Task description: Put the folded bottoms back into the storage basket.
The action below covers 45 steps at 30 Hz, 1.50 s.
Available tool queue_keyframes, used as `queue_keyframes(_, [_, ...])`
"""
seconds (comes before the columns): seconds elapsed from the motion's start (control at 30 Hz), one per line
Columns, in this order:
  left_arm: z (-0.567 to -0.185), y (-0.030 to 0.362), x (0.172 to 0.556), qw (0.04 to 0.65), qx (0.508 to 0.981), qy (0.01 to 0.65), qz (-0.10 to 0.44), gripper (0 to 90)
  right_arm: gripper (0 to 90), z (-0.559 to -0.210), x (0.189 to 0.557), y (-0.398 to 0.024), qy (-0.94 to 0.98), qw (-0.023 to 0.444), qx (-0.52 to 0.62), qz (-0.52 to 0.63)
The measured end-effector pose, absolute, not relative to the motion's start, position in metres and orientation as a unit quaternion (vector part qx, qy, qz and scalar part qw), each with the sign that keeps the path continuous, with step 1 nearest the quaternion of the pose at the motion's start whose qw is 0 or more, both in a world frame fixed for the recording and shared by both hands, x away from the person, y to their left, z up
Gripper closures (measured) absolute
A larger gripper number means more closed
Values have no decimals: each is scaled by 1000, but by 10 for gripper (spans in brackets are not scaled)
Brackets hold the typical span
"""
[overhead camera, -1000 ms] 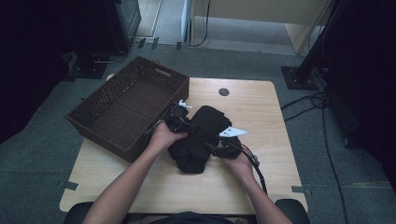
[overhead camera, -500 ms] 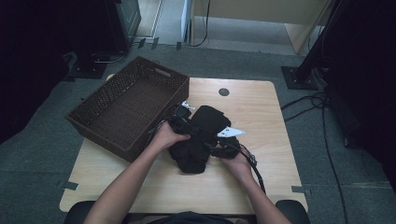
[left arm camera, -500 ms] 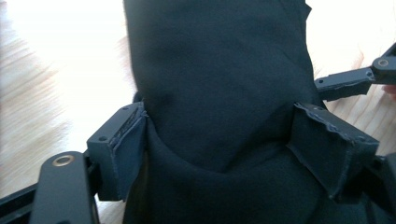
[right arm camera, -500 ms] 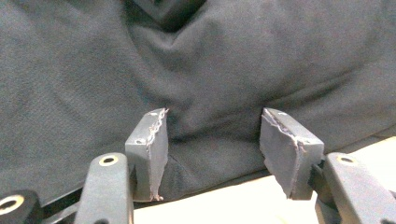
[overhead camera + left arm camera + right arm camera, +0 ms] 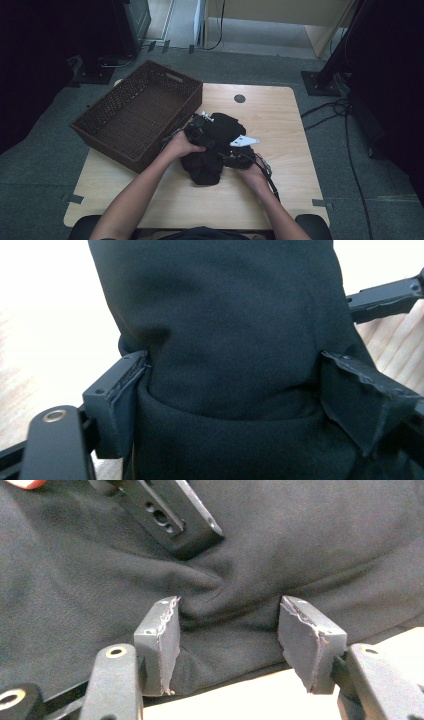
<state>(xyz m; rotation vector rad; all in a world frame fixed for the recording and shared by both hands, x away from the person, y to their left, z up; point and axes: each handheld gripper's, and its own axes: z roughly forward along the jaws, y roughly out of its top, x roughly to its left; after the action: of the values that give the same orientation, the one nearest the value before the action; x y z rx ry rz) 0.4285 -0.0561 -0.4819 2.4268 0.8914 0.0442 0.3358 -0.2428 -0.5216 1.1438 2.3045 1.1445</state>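
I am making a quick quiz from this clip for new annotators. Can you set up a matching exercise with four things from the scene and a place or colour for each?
Things:
1. wicker basket
2. black garment
3. small dark disc
4. white tab

Descriptions:
A. bunched in the middle of the table, between both grippers
B. dark brown, over the table's left edge
C. pale, lying on top of the dark cloth
D. set in the tabletop near its far edge

Pairs: 1-B, 2-A, 3-D, 4-C
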Motion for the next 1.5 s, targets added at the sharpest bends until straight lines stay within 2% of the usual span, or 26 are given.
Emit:
queue_keyframes(0.23, [-480, -54, 426, 278, 904, 324, 26, 350, 424, -522, 335, -241, 808, 166, 400, 399])
queue_keyframes(0.27, [-480, -55, 426, 277, 905, 322, 31, 350, 424, -522, 335, -241, 809, 167, 399, 398])
queue_keyframes(0.5, [-476, -53, 421, 288, 903, 314, 55, 643, 400, -521, 333, -242, 799, 158, 401, 418])
queue_keyframes(0.57, [-475, -51, 422, 290, 902, 315, 54, 671, 386, -519, 332, -243, 795, 162, 397, 429])
queue_keyframes(0.73, [-468, -46, 428, 282, 901, 325, 50, 709, 384, -514, 329, -249, 799, 163, 401, 418])
queue_keyframes(1.1, [-454, -36, 430, 278, 894, 348, 46, 713, 384, -522, 331, -248, 811, 160, 404, 391])
queue_keyframes(1.5, [-400, -28, 430, 297, 894, 331, 60, 721, 374, -523, 331, -248, 816, 169, 397, 383])
